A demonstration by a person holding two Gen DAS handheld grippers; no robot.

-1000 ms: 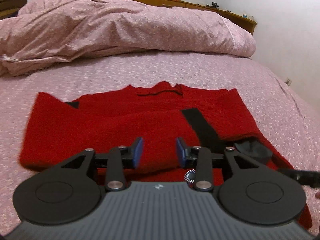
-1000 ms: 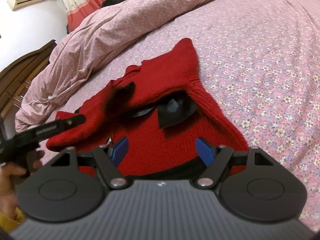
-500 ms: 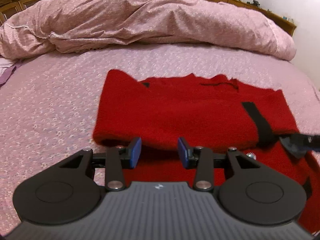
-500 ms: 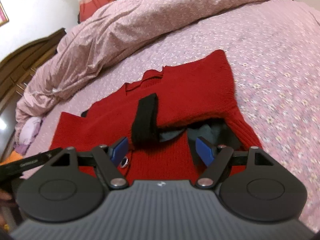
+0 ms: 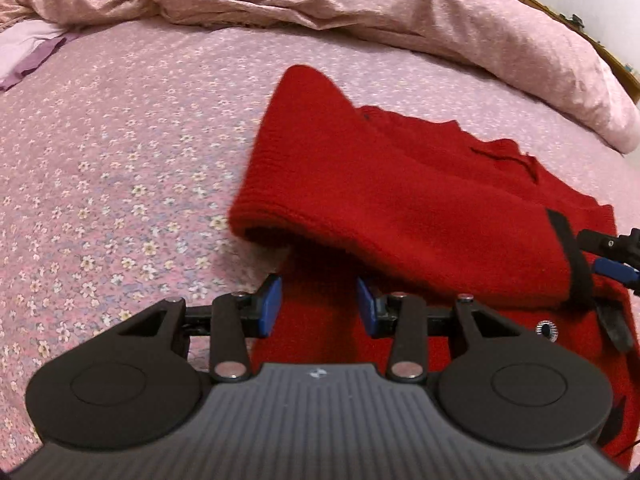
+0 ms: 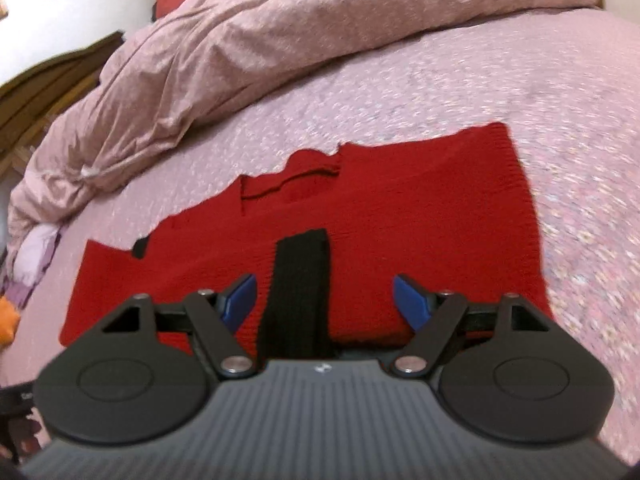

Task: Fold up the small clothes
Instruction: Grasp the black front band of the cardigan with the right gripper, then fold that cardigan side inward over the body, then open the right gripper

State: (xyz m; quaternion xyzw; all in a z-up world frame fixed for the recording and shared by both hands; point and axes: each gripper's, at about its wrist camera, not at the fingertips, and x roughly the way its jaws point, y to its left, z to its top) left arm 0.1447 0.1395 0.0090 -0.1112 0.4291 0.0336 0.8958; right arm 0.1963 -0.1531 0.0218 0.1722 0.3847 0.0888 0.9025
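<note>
A small red knitted garment (image 5: 400, 208) with a black strap (image 6: 298, 292) lies folded over on the pink flowered bed sheet (image 5: 120, 160). Its upper layer is doubled toward me and a lower layer sticks out beneath. My left gripper (image 5: 318, 310) is open and empty, over the lower layer near the garment's left folded corner. My right gripper (image 6: 324, 298) is open wide and empty, straddling the black strap just above the cloth. The right gripper's blue tip also shows at the right edge of the left wrist view (image 5: 612, 270).
A rumpled pink duvet (image 6: 320, 40) lies heaped across the far side of the bed. Pale purple cloth (image 5: 28, 52) sits at the far left. A dark wooden headboard (image 6: 40, 92) and a white wall stand beyond. A small metal ring (image 5: 547, 330) lies on the garment.
Both grippers swung left along the garment's near edge. The left now faces its left corner, the right has come over the black strap. Both stayed open.
</note>
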